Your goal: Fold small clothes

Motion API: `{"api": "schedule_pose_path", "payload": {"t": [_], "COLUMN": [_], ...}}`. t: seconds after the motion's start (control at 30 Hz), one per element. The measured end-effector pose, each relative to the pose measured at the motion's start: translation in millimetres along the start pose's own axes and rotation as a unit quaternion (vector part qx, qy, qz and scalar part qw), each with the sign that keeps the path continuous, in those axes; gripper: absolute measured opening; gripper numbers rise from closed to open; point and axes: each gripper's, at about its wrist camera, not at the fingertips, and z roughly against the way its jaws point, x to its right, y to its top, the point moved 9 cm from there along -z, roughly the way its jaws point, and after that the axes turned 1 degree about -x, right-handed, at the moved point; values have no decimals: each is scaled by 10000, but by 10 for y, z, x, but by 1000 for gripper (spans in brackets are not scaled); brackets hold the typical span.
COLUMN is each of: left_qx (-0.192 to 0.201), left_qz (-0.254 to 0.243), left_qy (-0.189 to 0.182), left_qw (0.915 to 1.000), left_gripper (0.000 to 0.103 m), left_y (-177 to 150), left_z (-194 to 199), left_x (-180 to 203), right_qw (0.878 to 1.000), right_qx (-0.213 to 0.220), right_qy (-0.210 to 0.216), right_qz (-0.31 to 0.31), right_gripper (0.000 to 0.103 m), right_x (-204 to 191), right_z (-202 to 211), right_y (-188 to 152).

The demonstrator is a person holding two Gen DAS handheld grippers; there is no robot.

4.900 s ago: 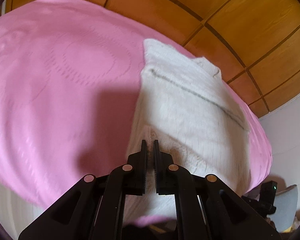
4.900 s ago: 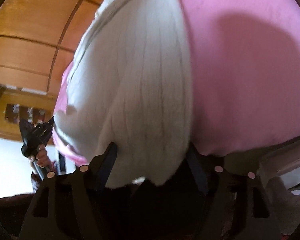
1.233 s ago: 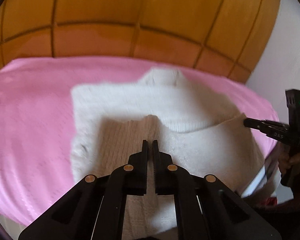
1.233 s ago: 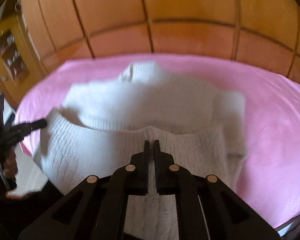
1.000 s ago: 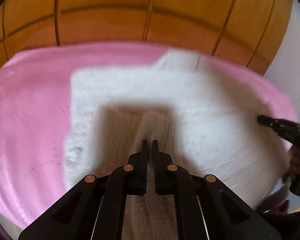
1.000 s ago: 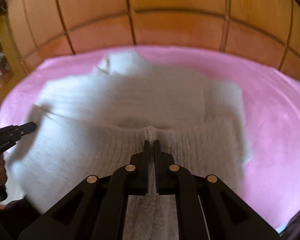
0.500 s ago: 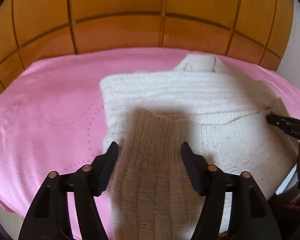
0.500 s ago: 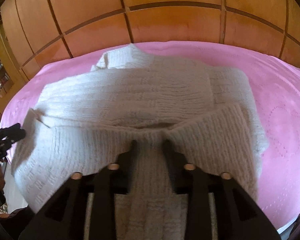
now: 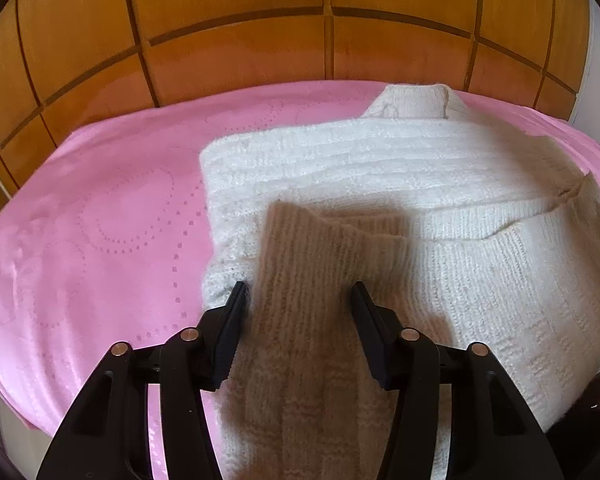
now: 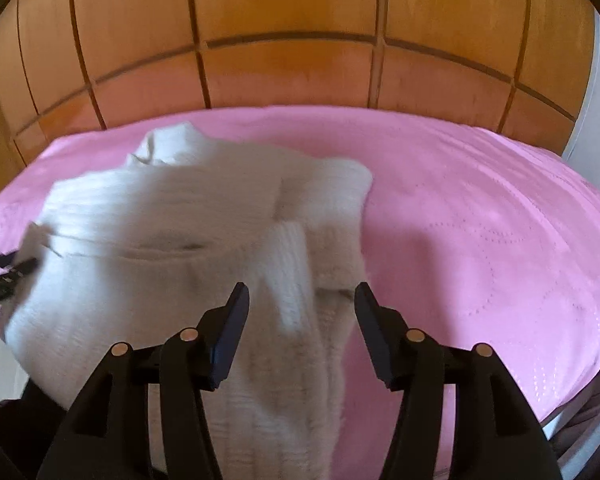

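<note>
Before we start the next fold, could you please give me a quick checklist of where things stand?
1. left gripper released: ok, pads clear of the knit, jaws closing.
2. right gripper released: ok, jaws opening.
3. white sweater on the pink bedspread: ok.
4. Bottom hem folded up evenly: not ok, it sags in the middle.
5. Collar flat: ok.
6. Near edge on the bed: cannot tell.

cream ribbed-knit sweater (image 9: 380, 168) on pink dotted-swirl bedspread (image 9: 100, 220), orange wood panels (image 9: 236, 40).
</note>
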Motion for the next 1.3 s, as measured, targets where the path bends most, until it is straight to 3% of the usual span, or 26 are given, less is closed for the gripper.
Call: {"api": "schedule_pose_path", "payload": {"t": [0.07,0.13,0.17,0.23,0.47,0.63,0.83,1.0,1.17,1.3], "left_qx": [75,122,124,217,545,769,730,465,-12,-462], "left_qz": [-62,-120,-147,-206,-243,35,543,865,887,893], "left_qy": [56,73,87,84,-201,-246,-277,-135,104,285], "left_qw": [9999,9998,9998,9995,9980,9967,9955,9951,9960,9945], "left_gripper": [31,17,8,6,6,5,5,5,4,5], "left_y": [3,5,4,1,91,351,905,1337,1463,1296], "left_z": [75,119,149,225,677,755,378,-146,-722,-1114], "left_x": [5,-6,-22,-33,-153,-347,-574,-691,-636,-621], "right_qw": [9998,9991,9988,9986,9980,9958,9958,9965,9972,9956], "right_qx": [-117,-236,-262,-245,330,647,720,612,50,-310], "right_qy": [92,74,15,-6,429,644,493,144,-533,-689], "right_qz": [106,331,420,468,332,70,-292,-556,-523,-552], "right_gripper": [39,8,7,6,6,6,6,5,5,6], "right_x": [-62,-129,-149,-147,-176,-153,-17,153,317,381], "right_z": [-91,-152,-171,-142,495,568,77,-434,-1142,-1425], "right_y": [-34,-77,-93,-102,259,668,1276,1588,1442,1188]}}
